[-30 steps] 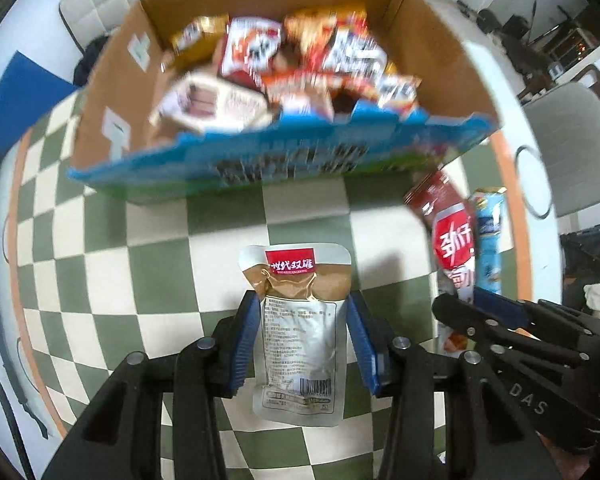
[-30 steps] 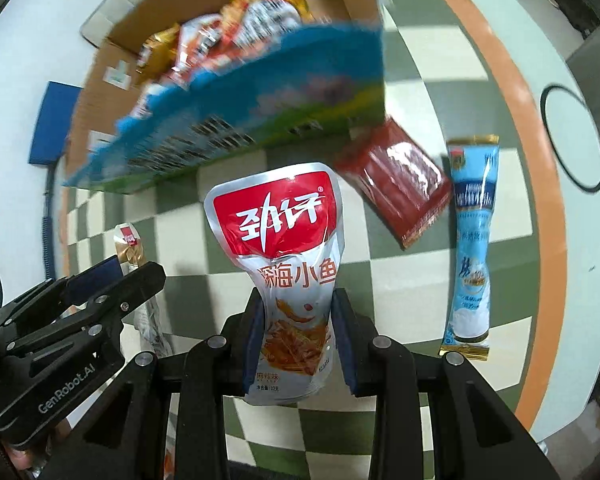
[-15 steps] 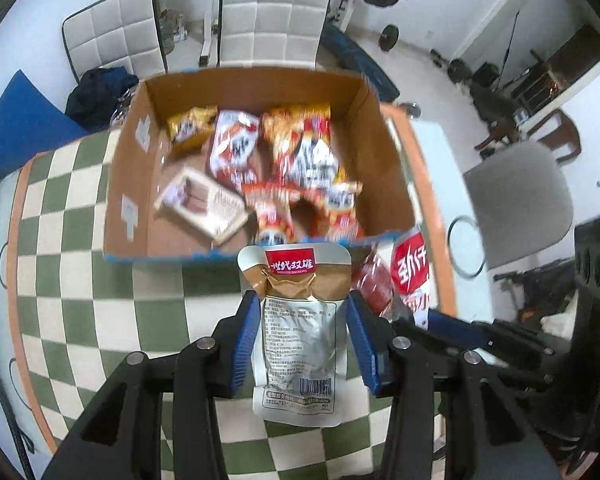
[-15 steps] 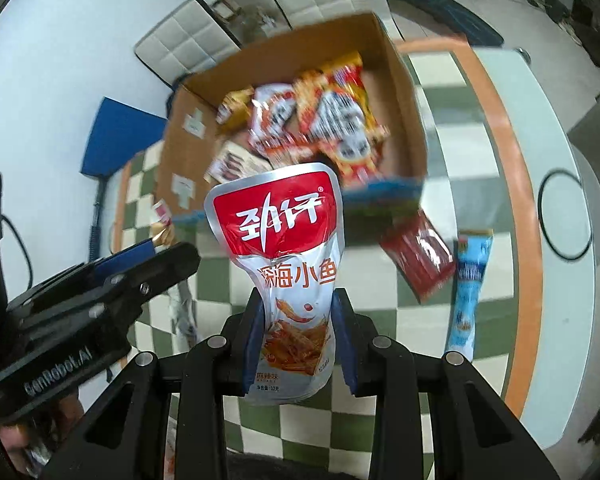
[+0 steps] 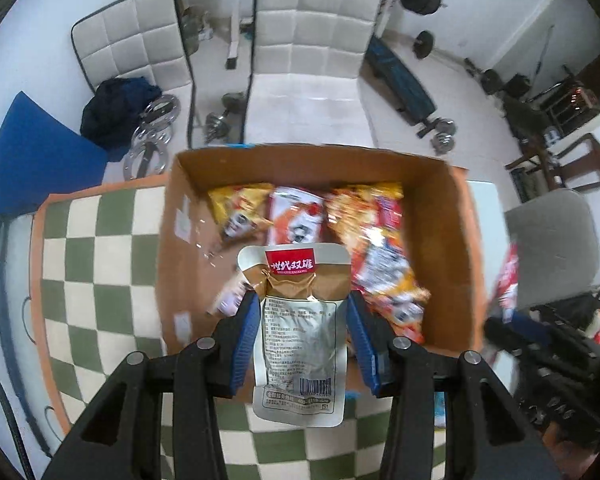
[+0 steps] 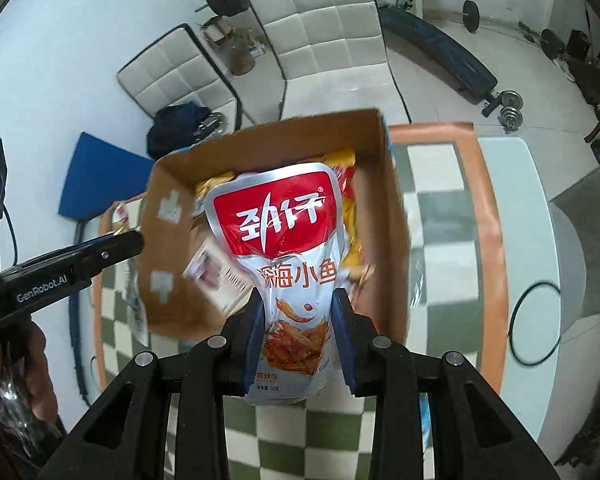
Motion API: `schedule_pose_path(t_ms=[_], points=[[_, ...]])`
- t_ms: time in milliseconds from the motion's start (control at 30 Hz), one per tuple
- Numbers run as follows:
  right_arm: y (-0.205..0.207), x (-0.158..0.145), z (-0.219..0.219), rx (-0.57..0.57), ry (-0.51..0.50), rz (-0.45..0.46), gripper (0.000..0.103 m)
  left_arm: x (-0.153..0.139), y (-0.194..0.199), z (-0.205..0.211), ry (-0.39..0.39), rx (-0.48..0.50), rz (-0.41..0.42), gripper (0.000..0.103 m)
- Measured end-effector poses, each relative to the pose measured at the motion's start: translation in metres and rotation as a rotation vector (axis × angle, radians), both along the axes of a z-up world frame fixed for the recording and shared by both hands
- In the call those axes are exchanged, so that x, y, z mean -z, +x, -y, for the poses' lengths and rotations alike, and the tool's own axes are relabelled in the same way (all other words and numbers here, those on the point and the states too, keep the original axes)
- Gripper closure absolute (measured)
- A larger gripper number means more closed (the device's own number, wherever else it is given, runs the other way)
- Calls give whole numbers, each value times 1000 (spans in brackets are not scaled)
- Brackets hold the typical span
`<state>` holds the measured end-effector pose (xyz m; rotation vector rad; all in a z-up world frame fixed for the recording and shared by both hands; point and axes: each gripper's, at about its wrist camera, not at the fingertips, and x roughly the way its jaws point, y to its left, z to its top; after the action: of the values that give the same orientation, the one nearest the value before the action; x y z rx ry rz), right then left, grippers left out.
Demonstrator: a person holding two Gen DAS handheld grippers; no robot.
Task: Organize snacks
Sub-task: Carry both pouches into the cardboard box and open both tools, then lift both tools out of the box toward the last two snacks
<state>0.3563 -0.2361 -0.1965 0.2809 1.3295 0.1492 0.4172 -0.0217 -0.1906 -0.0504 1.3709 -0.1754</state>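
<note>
An open cardboard box [image 5: 180,216] [image 6: 392,200] with several snack packs inside stands on the green and white checked table. My left gripper [image 5: 302,312] is shut on a white and brown snack pouch [image 5: 300,344], held above the box's near half. My right gripper [image 6: 300,312] is shut on a red and silver fish snack pouch [image 6: 278,224], held above the box and hiding much of its inside. In the right wrist view the left gripper [image 6: 128,242] shows at the left, over the box's left wall. In the left wrist view the right gripper's pouch [image 5: 508,276] is a red blur at the right.
The checked cloth [image 5: 100,248] has an orange border. Two white padded chairs [image 5: 312,40], a blue mat [image 5: 32,160], dark clothing and weights lie on the floor beyond the table. A grey chair [image 5: 548,248] stands at the right. A hand [image 6: 16,356] grips the left tool.
Both grippers have risen and moved forward with their pouches, from over the bare cloth in front of the box to above the box itself. The loose packs on the cloth have left view.
</note>
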Motion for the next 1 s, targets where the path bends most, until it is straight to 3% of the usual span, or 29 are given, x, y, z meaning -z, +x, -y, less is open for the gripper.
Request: schedule_pose_path(t_ms=[300, 567, 633, 700, 733, 767, 800, 1000], points=[[76, 51, 12, 29, -83, -97, 68, 53, 57, -21, 73, -38, -115, 62], [99, 83, 8, 9, -138, -152, 65, 82, 78, -28, 95, -50, -189, 56], [101, 86, 6, 7, -147, -170, 59, 84, 80, -29, 82, -62, -205, 53], [103, 86, 4, 11, -157, -172, 25, 83, 82, -32, 65, -80, -208, 46], [103, 85, 4, 11, -159, -169, 17, 81, 83, -31, 69, -82, -199, 40], [104, 84, 3, 9, -161, -167, 12, 78, 84, -31, 77, -84, -185, 26], [104, 82, 2, 7, -167, -166, 12, 74, 84, -31, 76, -82, -171, 19], [99, 65, -5, -18, -175, -154, 5, 51, 76, -28, 58, -77, -122, 4]])
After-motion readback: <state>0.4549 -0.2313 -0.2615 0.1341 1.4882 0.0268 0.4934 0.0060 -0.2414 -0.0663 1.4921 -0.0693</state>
